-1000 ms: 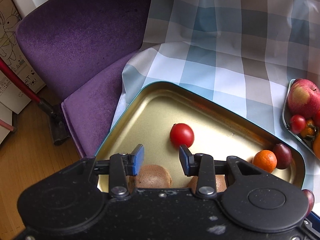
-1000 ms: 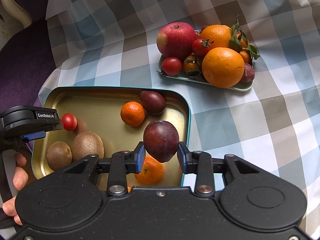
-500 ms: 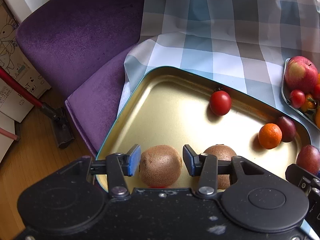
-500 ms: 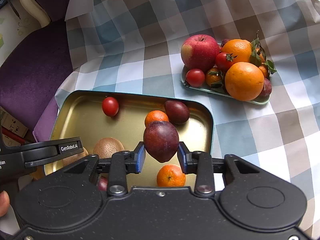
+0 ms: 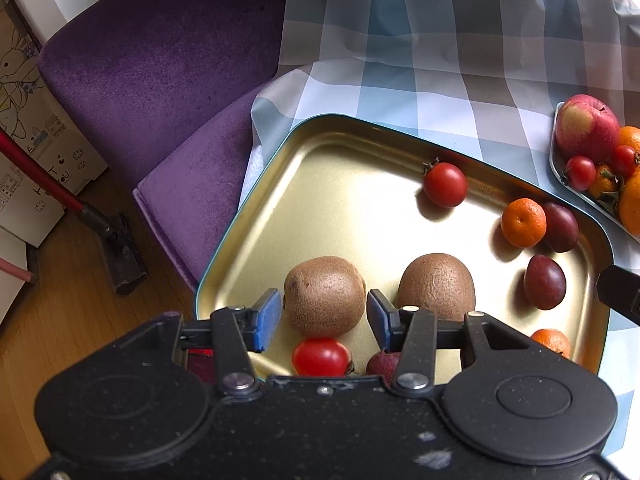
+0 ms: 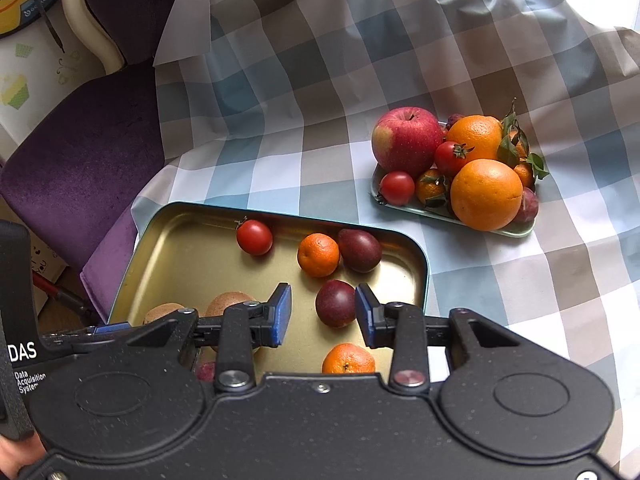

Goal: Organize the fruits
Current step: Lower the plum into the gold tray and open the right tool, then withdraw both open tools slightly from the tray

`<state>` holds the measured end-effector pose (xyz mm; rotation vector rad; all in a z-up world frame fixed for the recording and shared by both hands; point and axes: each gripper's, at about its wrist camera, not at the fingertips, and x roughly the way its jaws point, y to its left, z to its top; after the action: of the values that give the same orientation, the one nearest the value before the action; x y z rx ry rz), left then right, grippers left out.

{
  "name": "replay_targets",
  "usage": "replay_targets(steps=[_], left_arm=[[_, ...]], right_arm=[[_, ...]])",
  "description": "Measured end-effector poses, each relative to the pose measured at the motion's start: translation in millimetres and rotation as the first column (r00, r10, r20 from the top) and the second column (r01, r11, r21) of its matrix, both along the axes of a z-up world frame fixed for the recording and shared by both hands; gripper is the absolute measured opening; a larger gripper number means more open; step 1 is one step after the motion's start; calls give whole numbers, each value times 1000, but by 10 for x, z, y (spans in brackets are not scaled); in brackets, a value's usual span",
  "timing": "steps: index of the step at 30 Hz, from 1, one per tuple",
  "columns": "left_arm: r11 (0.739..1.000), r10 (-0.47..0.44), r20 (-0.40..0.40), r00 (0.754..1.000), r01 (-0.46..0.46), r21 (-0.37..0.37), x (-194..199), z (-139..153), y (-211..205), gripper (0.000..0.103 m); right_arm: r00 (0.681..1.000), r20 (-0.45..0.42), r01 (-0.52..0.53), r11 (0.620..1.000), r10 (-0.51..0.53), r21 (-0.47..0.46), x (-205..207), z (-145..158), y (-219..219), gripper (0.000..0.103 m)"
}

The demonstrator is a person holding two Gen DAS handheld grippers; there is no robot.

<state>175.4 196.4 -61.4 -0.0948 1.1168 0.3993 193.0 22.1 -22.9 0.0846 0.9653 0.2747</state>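
A gold tin tray (image 5: 344,184) (image 6: 188,236) with a teal rim holds two kiwis (image 5: 325,295), cherry tomatoes (image 5: 445,184), mandarins (image 6: 318,254) and dark plums. My right gripper (image 6: 322,314) is open above the tray; a dark plum (image 6: 336,302) lies on the tray floor between its blue pads, apart from them. My left gripper (image 5: 322,316) is open and empty above the tray's near edge, with a kiwi seen below between its pads. A small green plate (image 6: 496,231) at the right holds an apple (image 6: 406,140), oranges, tomatoes and mandarins.
A checked tablecloth (image 6: 320,80) covers the table. A purple velvet chair (image 5: 160,60) stands at the left by the tray's corner. Cardboard boxes (image 5: 24,128) and a red-handled tool (image 5: 60,188) are on the wooden floor beyond it.
My right gripper has opened and let the dark plum go; it now lies in the tray. Both grippers have drawn back and up. The cherry tomato has rolled to the tray's far wall.
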Motion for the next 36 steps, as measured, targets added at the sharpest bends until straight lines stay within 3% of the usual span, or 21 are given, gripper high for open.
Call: replay_targets(steps=[18, 36], left_arm=[[996, -87, 57, 995, 85, 41, -475, 60, -317, 50], [994, -106, 129, 986, 106, 4, -701, 182, -451, 56]], right_arm=[[1000, 10, 19, 998, -19, -62, -547, -68, -251, 46], [997, 53, 68, 992, -63, -110, -855, -27, -402, 46]])
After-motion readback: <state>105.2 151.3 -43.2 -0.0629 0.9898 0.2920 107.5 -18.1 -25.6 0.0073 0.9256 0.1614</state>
